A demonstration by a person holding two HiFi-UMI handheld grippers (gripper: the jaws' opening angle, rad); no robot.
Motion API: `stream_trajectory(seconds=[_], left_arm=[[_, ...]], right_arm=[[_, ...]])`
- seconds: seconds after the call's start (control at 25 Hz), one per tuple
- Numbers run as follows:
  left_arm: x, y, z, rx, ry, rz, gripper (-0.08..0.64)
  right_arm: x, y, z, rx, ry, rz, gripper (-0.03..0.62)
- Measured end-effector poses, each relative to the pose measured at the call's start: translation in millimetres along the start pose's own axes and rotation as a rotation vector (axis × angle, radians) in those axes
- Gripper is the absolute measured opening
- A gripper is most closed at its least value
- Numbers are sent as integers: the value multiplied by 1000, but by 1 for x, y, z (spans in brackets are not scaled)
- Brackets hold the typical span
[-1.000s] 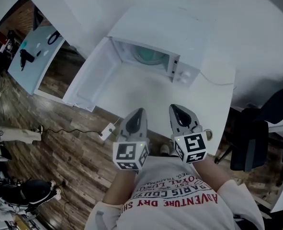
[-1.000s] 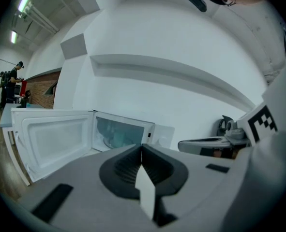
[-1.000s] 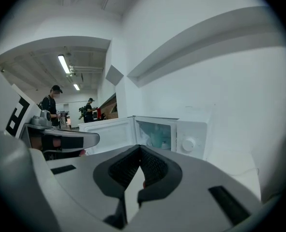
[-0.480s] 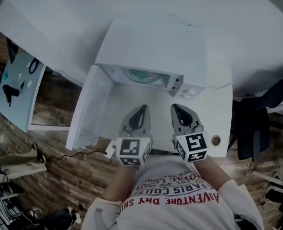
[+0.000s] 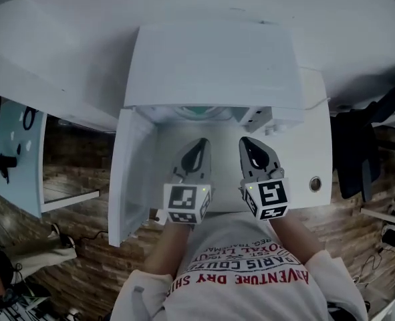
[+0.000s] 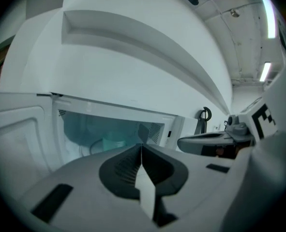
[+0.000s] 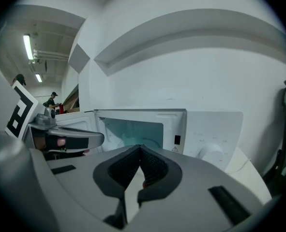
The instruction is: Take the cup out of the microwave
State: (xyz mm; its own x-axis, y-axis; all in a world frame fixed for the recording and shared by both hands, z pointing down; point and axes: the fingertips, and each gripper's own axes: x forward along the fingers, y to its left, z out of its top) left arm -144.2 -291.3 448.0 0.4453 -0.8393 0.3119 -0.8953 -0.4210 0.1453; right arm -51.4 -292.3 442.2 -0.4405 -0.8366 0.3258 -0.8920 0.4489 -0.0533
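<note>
A white microwave (image 5: pixel 214 65) stands on the white table with its door (image 5: pixel 134 176) swung open to the left. Inside the cavity a pale teal cup (image 6: pixel 114 141) stands on the turntable; in the head view only a teal patch (image 5: pixel 200 112) shows under the top edge. My left gripper (image 5: pixel 198 144) is shut and empty, just in front of the opening, its tips (image 6: pixel 142 146) aimed at the cavity. Beside it my right gripper (image 5: pixel 245 142) is also shut and empty, its tips (image 7: pixel 140 148) pointing at the opening's right side, near the control panel (image 7: pixel 211 151).
The open door blocks the left side. The white table (image 5: pixel 311 146) runs on to the right, with a round grommet (image 5: pixel 315 184) near its front edge. A dark chair (image 5: pixel 354 149) stands at the right, and a wall rises right behind the microwave.
Both grippers have moved forward together, from beyond the table's front edge to the microwave's opening. The microwave now sits square and closer. Both grippers stayed shut.
</note>
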Motion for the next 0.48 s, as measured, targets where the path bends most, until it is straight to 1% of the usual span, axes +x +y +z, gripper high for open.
stream_trajectory(seconds=[0.12, 0.32, 0.36, 0.44, 0.48], left_arm=[[13, 10, -8, -6, -13, -6, 8], [33, 33, -28, 3, -8, 41, 11], [38, 38, -33, 3, -1, 40, 31], [47, 45, -41, 1, 10, 31, 143], [51, 48, -44, 0, 14, 27, 175]], right_arm=[[9, -3, -8, 5, 17, -19, 11], [30, -6, -23, -3, 73, -19, 11], [35, -7, -26, -7, 83, -18, 11], [43, -6, -33, -10, 102, -16, 11], [47, -6, -37, -8, 112, -13, 11]])
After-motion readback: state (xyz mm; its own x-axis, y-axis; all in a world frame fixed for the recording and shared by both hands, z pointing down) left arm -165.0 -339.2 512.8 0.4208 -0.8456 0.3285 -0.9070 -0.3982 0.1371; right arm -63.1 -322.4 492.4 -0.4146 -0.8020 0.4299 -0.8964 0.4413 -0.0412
